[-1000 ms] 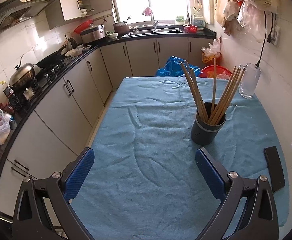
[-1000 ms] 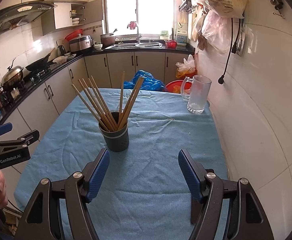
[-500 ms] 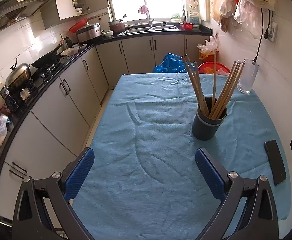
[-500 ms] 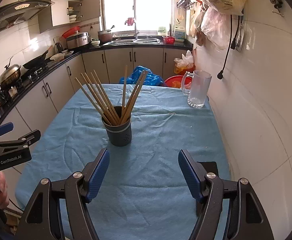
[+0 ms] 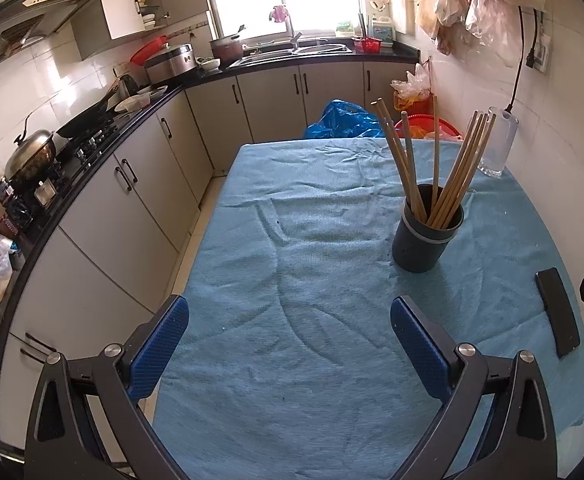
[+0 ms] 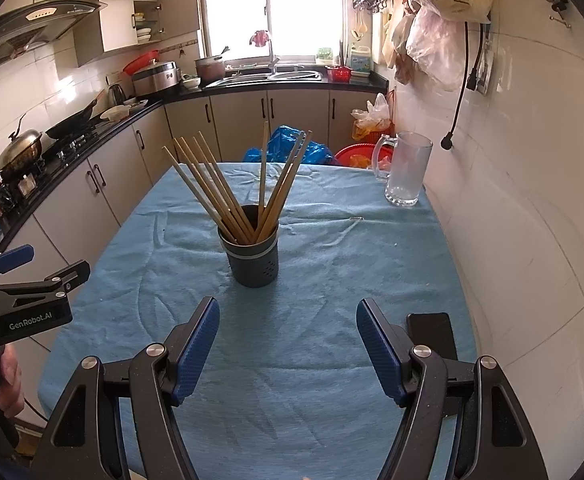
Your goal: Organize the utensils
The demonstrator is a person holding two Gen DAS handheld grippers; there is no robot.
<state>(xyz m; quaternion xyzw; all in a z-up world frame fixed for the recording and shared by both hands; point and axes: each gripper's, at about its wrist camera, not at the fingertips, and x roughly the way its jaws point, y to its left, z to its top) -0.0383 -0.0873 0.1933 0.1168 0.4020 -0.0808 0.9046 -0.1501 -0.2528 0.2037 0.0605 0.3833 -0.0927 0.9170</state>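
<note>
A dark round utensil holder [image 5: 426,240] stands upright on the blue tablecloth [image 5: 292,264], with several wooden chopsticks [image 5: 436,168] fanned out in it. It also shows in the right wrist view [image 6: 254,256] with its chopsticks [image 6: 228,192]. My left gripper [image 5: 290,320] is open and empty, over the cloth near the front edge, left of the holder. My right gripper [image 6: 288,322] is open and empty, just in front of the holder. The left gripper also shows at the left edge of the right wrist view [image 6: 38,270].
A black phone [image 5: 558,312] lies flat on the cloth at the right, also seen in the right wrist view [image 6: 432,332]. A glass mug [image 6: 406,168] stands at the far right corner by the tiled wall. Kitchen counters run along the left, past the table's edge.
Both grippers have drawn back a little and risen; the holder looks slightly farther in both views. Both stay open and empty. The holder and chopsticks have not moved.
</note>
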